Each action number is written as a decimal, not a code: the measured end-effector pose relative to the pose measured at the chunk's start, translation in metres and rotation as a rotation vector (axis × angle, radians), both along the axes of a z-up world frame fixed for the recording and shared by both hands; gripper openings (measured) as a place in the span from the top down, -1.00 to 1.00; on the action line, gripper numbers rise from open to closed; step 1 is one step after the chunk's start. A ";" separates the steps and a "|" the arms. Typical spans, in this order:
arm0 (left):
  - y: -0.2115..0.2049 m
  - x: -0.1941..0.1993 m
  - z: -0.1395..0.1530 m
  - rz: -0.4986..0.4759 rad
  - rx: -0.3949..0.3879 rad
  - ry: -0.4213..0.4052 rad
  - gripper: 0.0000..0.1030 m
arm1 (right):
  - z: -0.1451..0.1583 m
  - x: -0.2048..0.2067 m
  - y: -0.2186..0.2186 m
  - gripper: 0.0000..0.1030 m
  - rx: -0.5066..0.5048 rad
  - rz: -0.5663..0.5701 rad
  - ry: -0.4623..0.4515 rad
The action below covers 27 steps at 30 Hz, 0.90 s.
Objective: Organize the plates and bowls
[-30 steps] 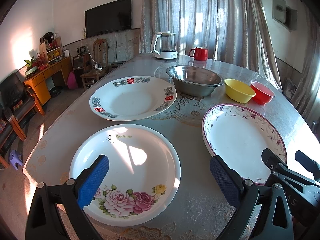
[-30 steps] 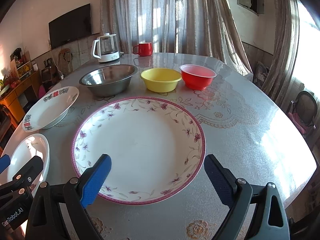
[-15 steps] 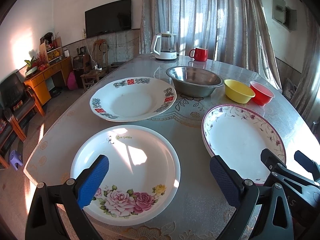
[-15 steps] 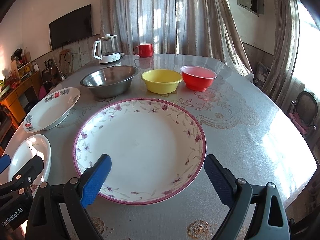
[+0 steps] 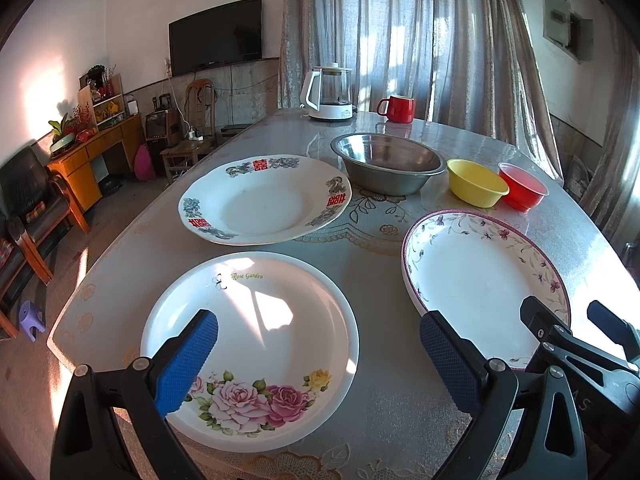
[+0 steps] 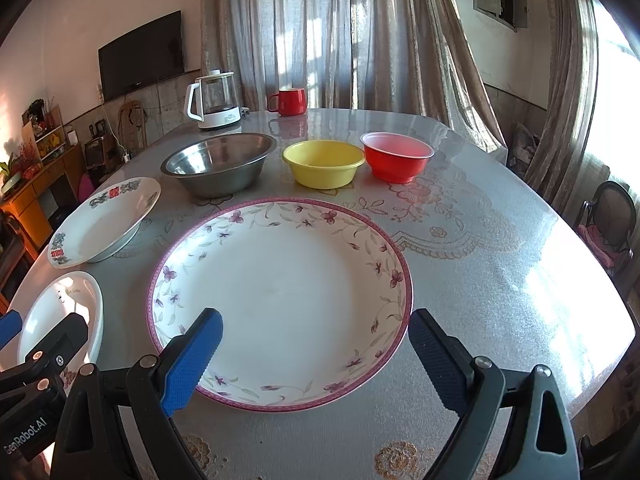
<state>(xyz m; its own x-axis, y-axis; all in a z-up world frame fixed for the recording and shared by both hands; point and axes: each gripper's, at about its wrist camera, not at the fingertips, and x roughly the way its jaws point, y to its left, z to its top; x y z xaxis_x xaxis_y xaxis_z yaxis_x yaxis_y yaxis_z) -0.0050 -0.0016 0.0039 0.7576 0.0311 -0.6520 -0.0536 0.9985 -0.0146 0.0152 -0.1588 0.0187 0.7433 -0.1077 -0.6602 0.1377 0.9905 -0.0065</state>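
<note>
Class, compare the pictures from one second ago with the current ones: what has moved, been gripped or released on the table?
Almost nothing. The right gripper has crept slightly toward the purple-flowered plate. The left gripper still hangs open over the rose-patterned plate. Nothing was gripped or released; all dishes stay put.

We were in a lived-in home, its dining and sitting areas sharing one room. A flat black television (image 5: 216, 36) hung on the wall above an orange wooden sideboard (image 5: 94, 156), and sheer grey curtains (image 6: 320, 32) covered the windows. A white-based glass electric kettle (image 5: 328, 94) and a red ceramic mug (image 5: 398, 109) stood on the lace-patterned dining table (image 6: 480, 240).
</note>
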 end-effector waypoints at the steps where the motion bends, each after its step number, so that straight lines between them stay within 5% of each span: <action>1: 0.000 0.000 0.000 0.000 0.000 0.000 -0.98 | 0.000 0.000 0.000 -0.86 0.000 0.001 0.000; 27: -0.010 0.004 -0.002 -0.055 -0.002 0.015 -0.98 | -0.002 0.002 -0.003 -0.86 0.021 0.015 0.004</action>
<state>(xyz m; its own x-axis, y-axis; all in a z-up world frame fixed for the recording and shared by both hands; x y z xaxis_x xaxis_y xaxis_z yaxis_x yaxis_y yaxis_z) -0.0013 -0.0113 0.0015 0.7481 -0.0117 -0.6635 0.0012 0.9999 -0.0163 0.0175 -0.1619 0.0162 0.7418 -0.0826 -0.6655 0.1225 0.9924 0.0134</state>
